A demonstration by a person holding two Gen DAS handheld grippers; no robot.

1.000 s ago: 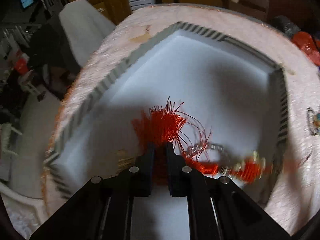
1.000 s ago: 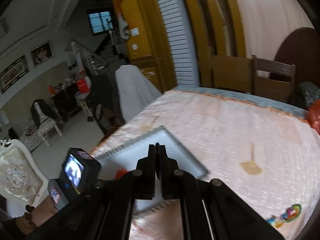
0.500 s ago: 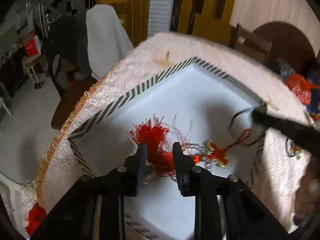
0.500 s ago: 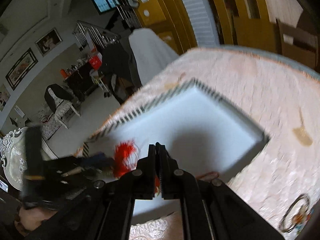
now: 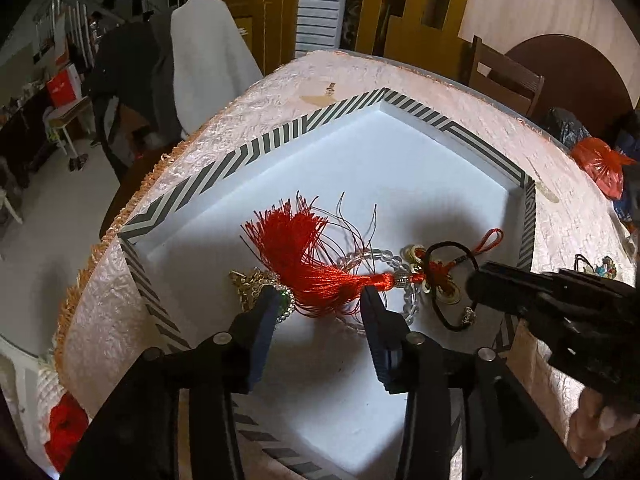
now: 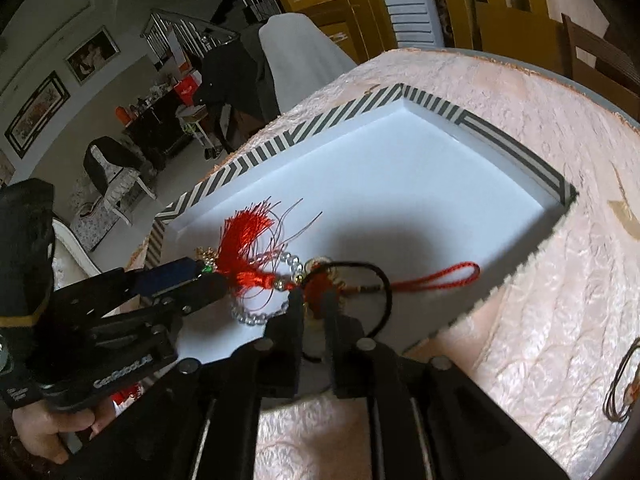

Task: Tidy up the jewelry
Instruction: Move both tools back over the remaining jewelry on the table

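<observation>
A white tray with a striped rim (image 5: 280,140) (image 6: 320,120) sits on the pink tablecloth. In it lie a red tassel ornament (image 5: 296,248) (image 6: 244,240), a clear bead bracelet (image 5: 412,304) (image 6: 252,318) and a gold brooch with a green stone (image 5: 248,284). My left gripper (image 5: 322,300) (image 6: 212,276) is opening; the tassel's neck lies loose between its tips. My right gripper (image 6: 312,304) (image 5: 478,282) reaches in from the right, its jaws opening a little over the ornament's red knot. A black cord bracelet (image 6: 384,280) (image 5: 448,320) loops around its tips, unpinched.
Another colourful piece of jewelry (image 5: 596,268) (image 6: 624,392) lies on the cloth right of the tray. A red bag (image 5: 600,160) sits at the far right. The fringed table edge (image 5: 120,216) drops off left of the tray. Chairs (image 5: 208,68) stand beyond.
My left jaws spread and let go of the tassel, which now lies in the tray. My right gripper came down into the tray with the black cord and its jaws parted.
</observation>
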